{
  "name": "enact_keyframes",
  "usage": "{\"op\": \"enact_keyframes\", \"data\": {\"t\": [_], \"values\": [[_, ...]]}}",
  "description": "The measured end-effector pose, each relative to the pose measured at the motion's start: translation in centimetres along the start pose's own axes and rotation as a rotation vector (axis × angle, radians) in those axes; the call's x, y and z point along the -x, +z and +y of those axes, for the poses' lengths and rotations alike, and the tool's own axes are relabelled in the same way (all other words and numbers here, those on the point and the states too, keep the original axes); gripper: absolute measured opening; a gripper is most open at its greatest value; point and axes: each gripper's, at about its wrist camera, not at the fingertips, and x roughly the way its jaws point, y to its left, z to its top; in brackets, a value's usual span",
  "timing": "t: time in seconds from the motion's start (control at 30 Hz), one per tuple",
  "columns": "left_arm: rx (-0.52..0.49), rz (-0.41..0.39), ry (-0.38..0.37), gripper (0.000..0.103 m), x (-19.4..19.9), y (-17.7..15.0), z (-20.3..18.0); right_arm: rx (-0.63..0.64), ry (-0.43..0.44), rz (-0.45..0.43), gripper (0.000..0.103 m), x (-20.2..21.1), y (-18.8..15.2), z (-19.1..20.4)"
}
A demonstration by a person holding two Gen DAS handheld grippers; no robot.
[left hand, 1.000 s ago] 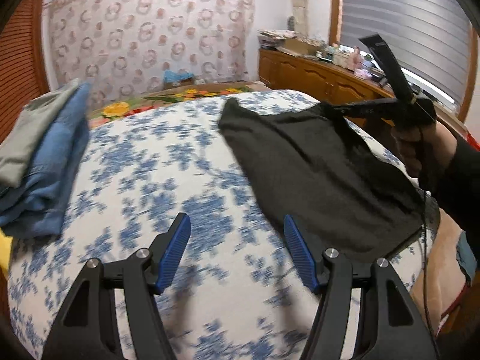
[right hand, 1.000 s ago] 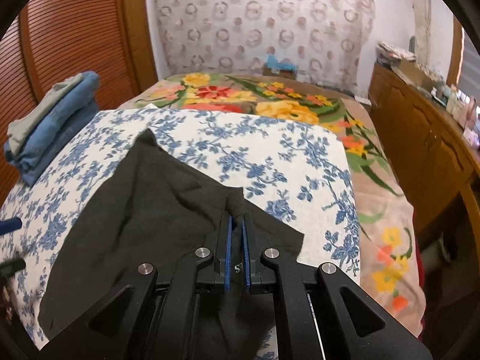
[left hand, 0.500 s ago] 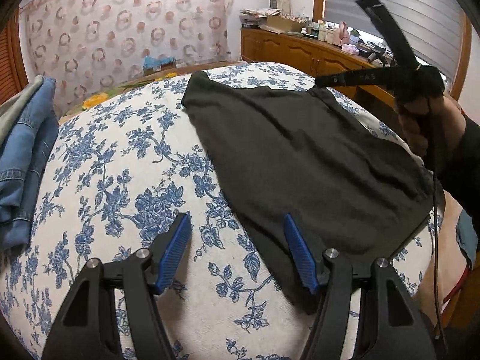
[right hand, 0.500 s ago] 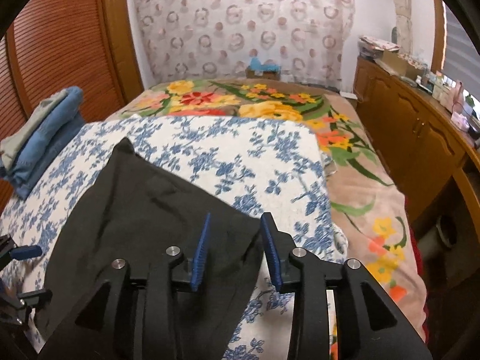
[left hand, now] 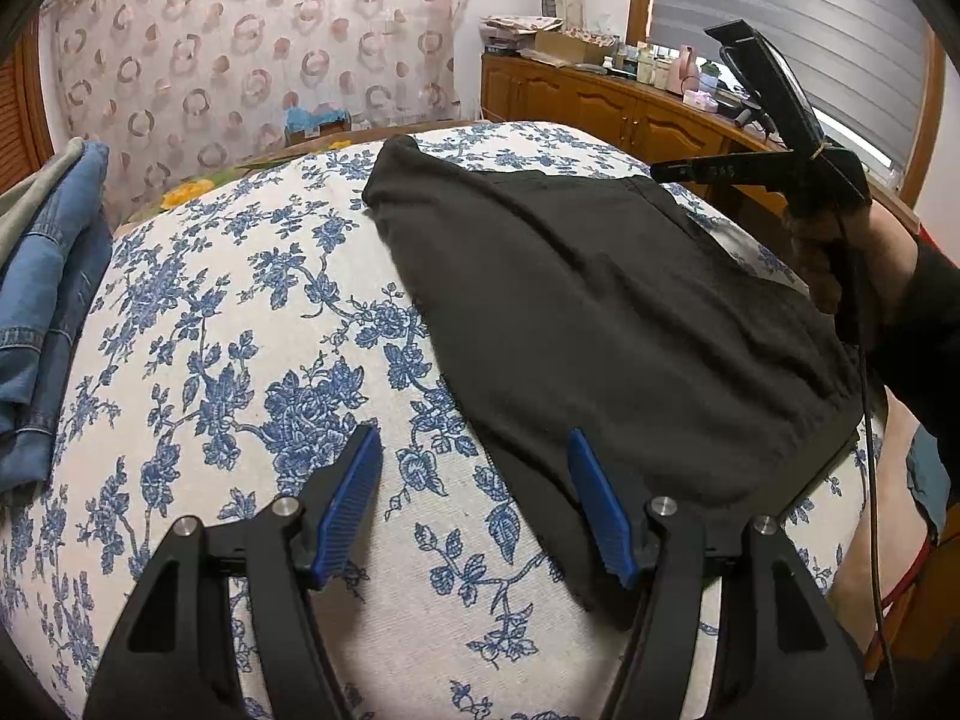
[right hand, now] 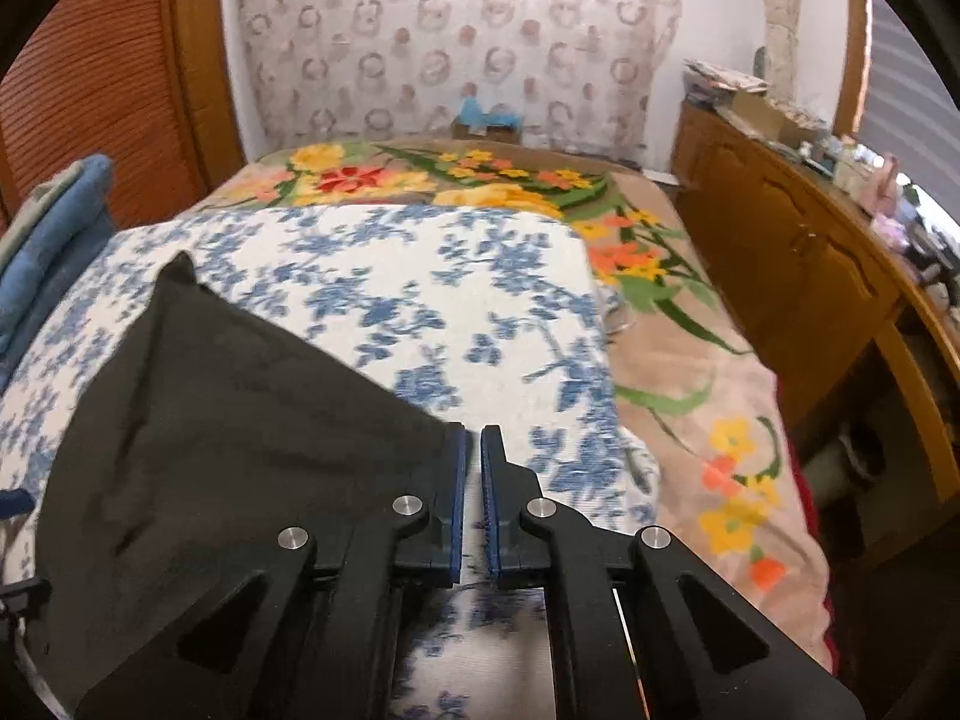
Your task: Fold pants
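Black pants (left hand: 600, 312) lie folded and flat on the blue-flowered bed cover (left hand: 240, 330). My left gripper (left hand: 474, 480) stands open low over the cover, its right finger (left hand: 600, 516) above the pants' near edge, nothing between the pads. In the right wrist view the pants (right hand: 228, 420) spread to the left of my right gripper (right hand: 474, 462). Its jaws are closing and almost touch, with only the bed cover (right hand: 420, 300) showing in the slit. The left wrist view shows that right gripper (left hand: 666, 170) past the pants' far right corner, held by a hand (left hand: 840, 252).
Folded jeans (left hand: 42, 312) are stacked at the cover's left edge. A bright flowered blanket (right hand: 660, 348) covers the bed beyond and to the right. A wooden cabinet (right hand: 798, 252) with clutter on top runs along the right wall under a window blind (left hand: 810, 18).
My right gripper let go of the pants' corner, opened, then closed again with nothing in it, just right of the cloth. The pants settled flat. The left gripper came lower over the bed.
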Motion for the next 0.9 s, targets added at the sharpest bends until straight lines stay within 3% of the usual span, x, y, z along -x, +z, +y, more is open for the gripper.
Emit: {"op": "enact_keyframes", "data": {"t": [0.27,0.43,0.7,0.9], "values": [[0.0,-0.001,0.001,0.065,0.0,0.0,0.0,0.005,0.037,-0.044,0.008,3.3,-1.1,0.7],[0.001,-0.002,0.0,0.065,0.1,-0.1,0.1,0.031,0.068,-0.07,0.032,7.4,-4.2,2.8],[0.001,-0.003,0.003,0.065,0.2,-0.2,0.1,-0.013,0.116,-0.098,0.033,12.5,-10.3,4.8],[0.002,-0.004,0.002,0.065,0.2,-0.2,0.1,-0.047,0.107,-0.096,0.033,14.2,-12.5,5.2]]}}
